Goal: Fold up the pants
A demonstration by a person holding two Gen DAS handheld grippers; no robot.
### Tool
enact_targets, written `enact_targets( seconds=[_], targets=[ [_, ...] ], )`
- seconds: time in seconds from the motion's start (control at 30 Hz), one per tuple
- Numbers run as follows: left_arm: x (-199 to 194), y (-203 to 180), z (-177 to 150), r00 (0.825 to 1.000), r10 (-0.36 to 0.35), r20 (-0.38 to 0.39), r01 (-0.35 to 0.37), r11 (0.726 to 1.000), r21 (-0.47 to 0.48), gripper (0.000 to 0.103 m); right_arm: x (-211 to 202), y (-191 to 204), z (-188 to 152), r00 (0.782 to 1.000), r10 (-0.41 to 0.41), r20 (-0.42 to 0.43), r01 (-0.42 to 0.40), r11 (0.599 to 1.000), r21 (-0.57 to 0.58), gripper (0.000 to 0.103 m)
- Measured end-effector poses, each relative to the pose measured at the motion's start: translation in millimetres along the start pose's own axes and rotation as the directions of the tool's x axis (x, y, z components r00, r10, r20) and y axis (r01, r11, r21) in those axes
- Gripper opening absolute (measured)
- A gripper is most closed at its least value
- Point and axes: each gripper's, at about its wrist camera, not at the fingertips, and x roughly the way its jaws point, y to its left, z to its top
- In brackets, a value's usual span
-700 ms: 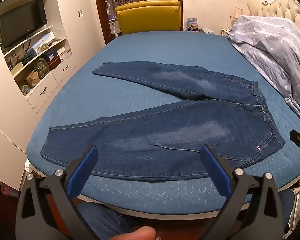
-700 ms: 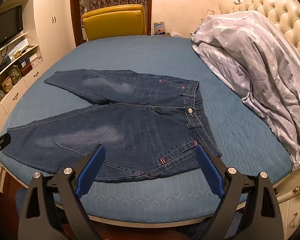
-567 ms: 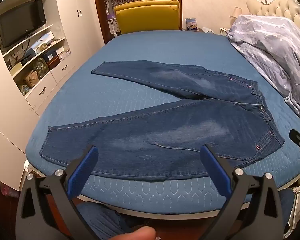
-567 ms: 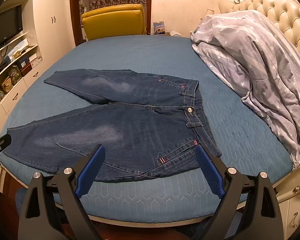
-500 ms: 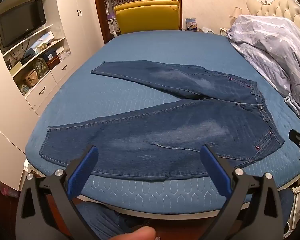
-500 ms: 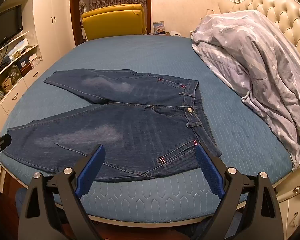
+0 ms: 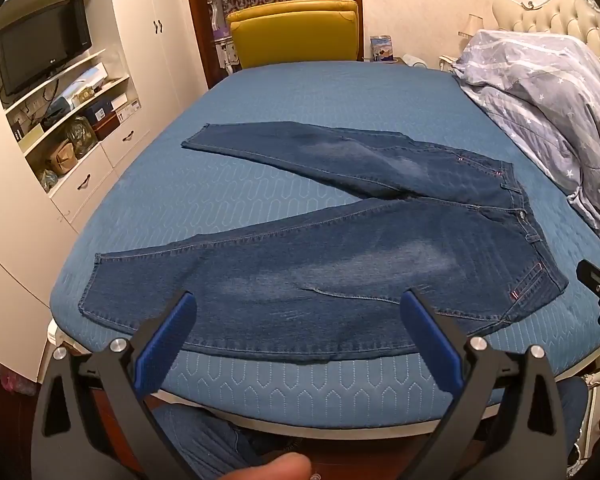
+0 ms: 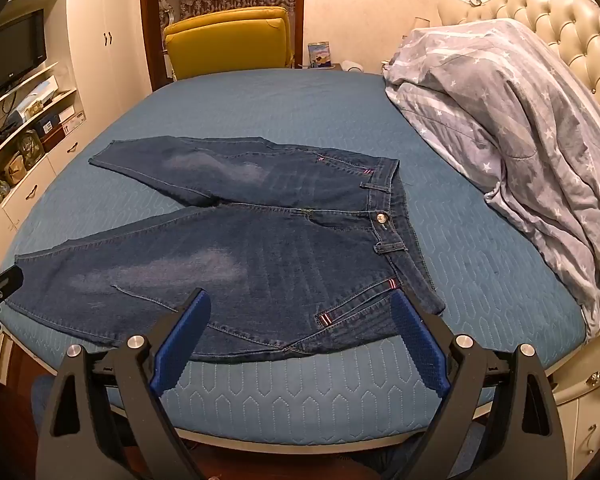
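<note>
Dark blue jeans [image 7: 340, 256] lie flat on the blue bed [image 7: 300, 92], legs spread in a V toward the left, waistband at the right. In the right wrist view the jeans [image 8: 268, 256] show the waist button and pocket. My left gripper [image 7: 300, 332] is open and empty, hovering over the near leg's front edge. My right gripper [image 8: 300, 328] is open and empty, hovering over the near hip and pocket by the bed's front edge. Each gripper's tip shows at the edge of the other's view.
A grey star-print duvet [image 8: 512, 128] is heaped on the bed's right side by the tufted headboard [image 8: 560, 20]. A yellow chair [image 7: 296, 32] stands beyond the bed. White cabinets with a TV [image 7: 40, 44] and shelves line the left wall.
Both views have shifted very slightly; the jeans lie as before and both grippers stay open.
</note>
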Motion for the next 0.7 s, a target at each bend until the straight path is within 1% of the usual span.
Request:
enact_targets(
  seconds=[0.7],
  targets=[
    [0.7, -1.0, 0.6, 1.000, -0.004, 0.000, 0.004, 1.000, 0.004, 0.102, -0.4, -1.2, -0.5, 1.000, 0.001, -0.002, -0.001, 1.000, 0.001, 0.088]
  ],
)
